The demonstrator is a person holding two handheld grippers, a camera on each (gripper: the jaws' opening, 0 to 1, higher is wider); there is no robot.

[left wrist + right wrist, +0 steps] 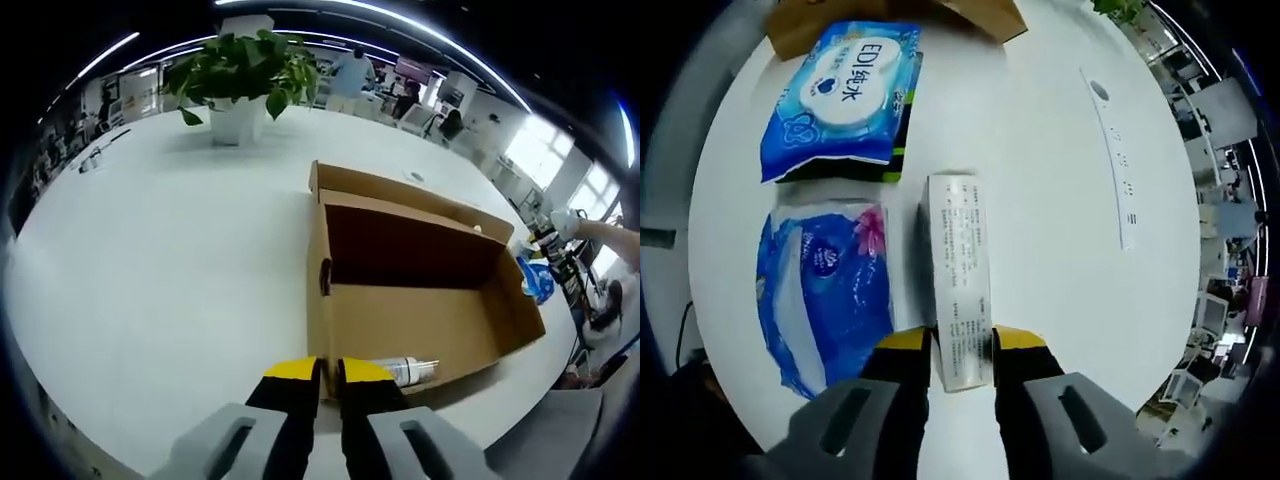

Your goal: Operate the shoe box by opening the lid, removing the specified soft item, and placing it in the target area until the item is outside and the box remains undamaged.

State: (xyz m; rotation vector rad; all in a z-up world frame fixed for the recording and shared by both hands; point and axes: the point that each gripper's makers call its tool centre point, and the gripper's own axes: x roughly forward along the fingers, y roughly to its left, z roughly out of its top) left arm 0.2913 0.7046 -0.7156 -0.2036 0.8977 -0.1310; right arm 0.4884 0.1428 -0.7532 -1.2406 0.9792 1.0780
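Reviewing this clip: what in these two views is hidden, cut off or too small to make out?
- Bottle, left gripper view: its near end is hidden behind the left hand-held gripper and the box wall.
- Carton, right gripper view: print too small to read; its near end sits between the right hand-held gripper's jaws, contact unclear.
- Blue pack, right gripper view: label warped by glare.
- Far room, left gripper view: too small.

The right gripper (960, 345) clamps the near end of a long white carton (959, 275) lying on a white table (1070, 230). Just left of the carton lies a blue tissue pack (825, 290); beyond that, a blue-and-white wipes pack (845, 95). A cardboard box (985, 15) edges in beyond the carton.
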